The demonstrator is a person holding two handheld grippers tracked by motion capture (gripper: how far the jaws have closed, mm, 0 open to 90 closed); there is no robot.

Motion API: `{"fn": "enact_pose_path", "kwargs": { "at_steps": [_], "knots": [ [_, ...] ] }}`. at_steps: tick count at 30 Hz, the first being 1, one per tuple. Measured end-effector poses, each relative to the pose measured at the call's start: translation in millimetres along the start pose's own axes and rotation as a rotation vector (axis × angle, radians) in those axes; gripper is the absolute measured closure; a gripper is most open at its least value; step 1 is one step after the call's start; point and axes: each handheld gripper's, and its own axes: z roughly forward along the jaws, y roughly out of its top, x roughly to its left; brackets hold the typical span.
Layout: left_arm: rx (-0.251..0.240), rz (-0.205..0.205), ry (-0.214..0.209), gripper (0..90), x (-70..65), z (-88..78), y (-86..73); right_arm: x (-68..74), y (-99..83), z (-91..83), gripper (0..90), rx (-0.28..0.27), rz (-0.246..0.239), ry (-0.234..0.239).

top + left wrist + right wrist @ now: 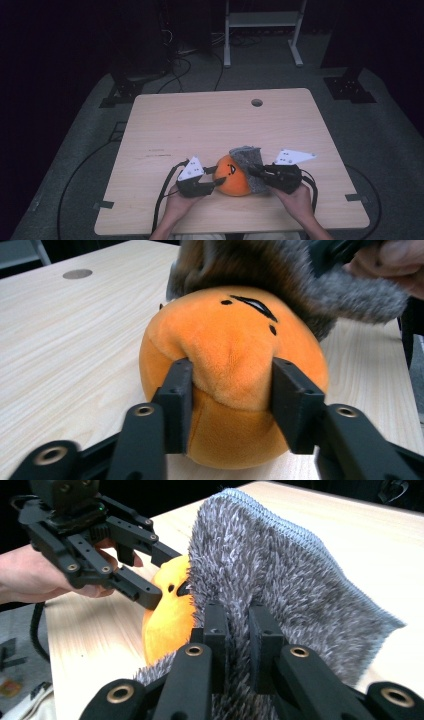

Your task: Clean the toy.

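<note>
left tongs (232, 405) pinch the orange plush (230, 365); right tongs (239, 630), clenched on the grey cloth (280, 575), should wipe gently above it.

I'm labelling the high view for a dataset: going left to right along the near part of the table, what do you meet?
left gripper → orange plush toy → grey fluffy cloth → right gripper, with its grey plate furthest right.
</note>
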Motion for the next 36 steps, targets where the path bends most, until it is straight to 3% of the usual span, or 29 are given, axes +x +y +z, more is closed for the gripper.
{"fn": "enact_pose_path", "kwargs": {
  "at_steps": [1,2,3,4,5,6,8,9,11,13,14,16,18,19,21,22,23,24,27,31,32,33,34,35,36],
  "knots": [
    [-0.014,-0.027,0.002,37.4,0.9,0.3,2.1,0.0,-1.5,4.0,80.3,0.014,0.008,0.007],
    [-0.01,-0.041,-0.016,29.6,1.8,1.9,2.8,2.9,-6.0,9.3,80.3,0.012,0.037,0.054],
    [-0.01,-0.041,-0.016,34.7,1.8,1.9,2.8,2.9,-6.0,9.3,80.3,0.012,0.037,0.054],
    [-0.001,0.001,-0.01,40.4,-1.2,4.1,1.2,10.7,1.5,6.8,80.2,0.009,0.007,0.053],
    [-0.001,0.001,-0.01,44.2,-1.2,4.1,1.2,10.7,1.5,6.8,80.2,0.009,0.007,0.053],
    [0.001,0.015,-0.018,48.5,-2.7,4.3,1.5,17.5,11.2,5.4,80.3,-0.034,-0.016,0.076],
    [0.022,0.046,-0.005,50.9,-6.7,4.1,2.3,20.1,15.7,7.7,80.3,-0.045,-0.024,0.081],
    [0.037,0.03,0.001,52.5,-4.7,2.5,1.2,20.7,17.9,16.4,80.3,-0.01,-0.035,0.086],
    [0.042,0.002,-0.001,53.6,-0.3,0.8,-1.7,14.9,11.1,19.6,80.3,0.021,-0.045,0.063],
    [0.039,-0.013,-0.004,53.7,1.4,0.2,-2.7,9.7,6.3,16.3,80.3,0.016,-0.039,0.048],
    [0.037,-0.019,-0.004,54.0,2.5,0.0,-3.2,-0.3,-0.8,6.2,80.3,0.016,0.016,0.022],
    [0.033,-0.038,0.0,54.1,5.1,0.8,-3.3,2.0,-5.8,-1.9,80.3,-0.004,0.03,0.013],
    [0.039,-0.038,0.005,54.1,6.2,0.5,-3.4,6.2,-6.9,-1.9,80.3,-0.001,0.019,0.028],
    [0.043,-0.05,0.0,54.1,8.0,-0.4,-4.1,13.4,-10.1,2.3,80.3,0.027,-0.038,0.019],
    [0.045,-0.051,0.001,54.1,8.1,-1.1,-4.5,11.2,-13.0,2.7,80.3,0.039,-0.047,0.011],
    [0.047,-0.055,0.006,54.2,9.3,-1.0,-4.9,-4.9,-19.5,-4.0,80.3,0.06,0.019,-0.006],
    [0.047,-0.055,0.006,54.4,9.3,-1.0,-4.9,-4.9,-19.5,-4.0,80.3,0.06,0.019,-0.006],
    [0.045,-0.062,0.006,54.6,10.6,-0.6,-5.6,-10.5,-19.8,-11.2,80.3,0.051,0.059,-0.017],
    [0.045,-0.072,0.011,54.8,11.4,-0.5,-7.0,4.0,-7.4,-11.4,80.3,0.003,-0.001,0.011],
    [0.051,-0.084,0.002,54.6,14.1,-2.3,-9.5,7.4,-7.6,1.1,80.2,0.054,-0.024,0.023],
    [0.049,-0.065,0.003,54.6,11.4,-1.7,-8.9,-3.4,-19.4,0.7,80.2,0.068,0.015,0.026],
    [0.049,-0.065,0.003,54.5,11.4,-1.7,-8.9,-3.4,-19.4,0.7,80.2,0.068,0.015,0.026],
    [0.055,-0.047,0.008,54.5,10.0,-1.1,-7.8,-13.2,-21.9,-5.6,80.3,0.079,0.06,0.001],
    [0.055,-0.047,0.008,54.6,10.0,-1.1,-7.8,-13.2,-21.9,-5.6,80.3,0.079,0.06,0.001],
    [0.057,-0.032,-0.002,54.6,10.3,-2.1,-8.7,-16.4,-16.4,-10.7,80.2,0.037,0.083,-0.001]
  ]
}}
